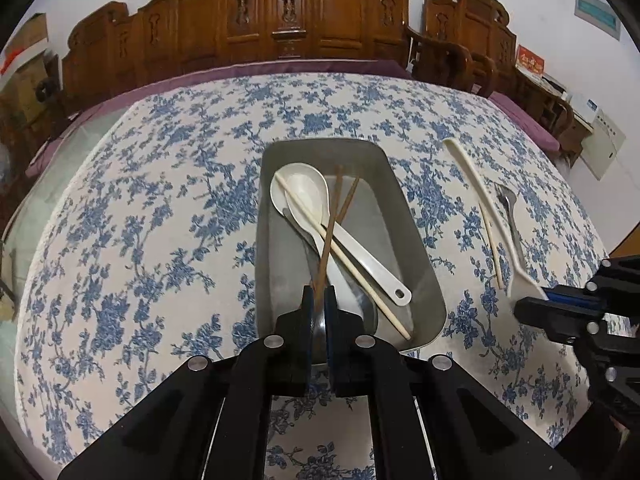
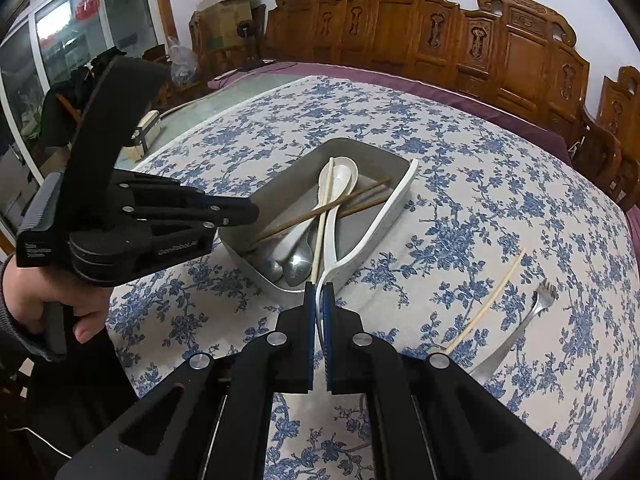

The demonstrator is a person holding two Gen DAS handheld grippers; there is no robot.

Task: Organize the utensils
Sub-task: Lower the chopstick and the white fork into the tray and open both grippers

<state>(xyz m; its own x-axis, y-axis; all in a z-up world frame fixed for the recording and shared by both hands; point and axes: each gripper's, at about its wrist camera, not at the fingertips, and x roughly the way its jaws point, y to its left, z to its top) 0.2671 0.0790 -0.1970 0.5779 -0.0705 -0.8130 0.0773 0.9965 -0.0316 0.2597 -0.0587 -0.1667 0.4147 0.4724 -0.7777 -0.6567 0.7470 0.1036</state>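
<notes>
A grey metal tray (image 1: 420, 264) (image 2: 280, 184) sits mid-table and holds white spoons (image 1: 308, 196) (image 2: 340, 176), metal spoons (image 2: 298, 266), a pale chopstick (image 1: 352, 264) and brown chopsticks (image 1: 334, 216) (image 2: 360, 194). My left gripper (image 1: 319, 296) is shut on the near ends of the brown chopsticks, over the tray's near end. My right gripper (image 2: 319, 292) is shut on a long white spoon (image 2: 372, 228) (image 1: 484, 200), held just right of the tray. A pale chopstick (image 2: 490, 300) (image 1: 492, 240) and a metal fork (image 2: 524, 324) (image 1: 510, 212) lie on the cloth to the right.
The table has a blue-flowered cloth (image 1: 160, 220) with a purple edge (image 1: 280, 70). Carved wooden chairs (image 1: 280, 12) stand behind it. A small box (image 2: 146, 132) sits at the table's far left. A hand (image 2: 44, 300) holds the left gripper (image 2: 240, 212).
</notes>
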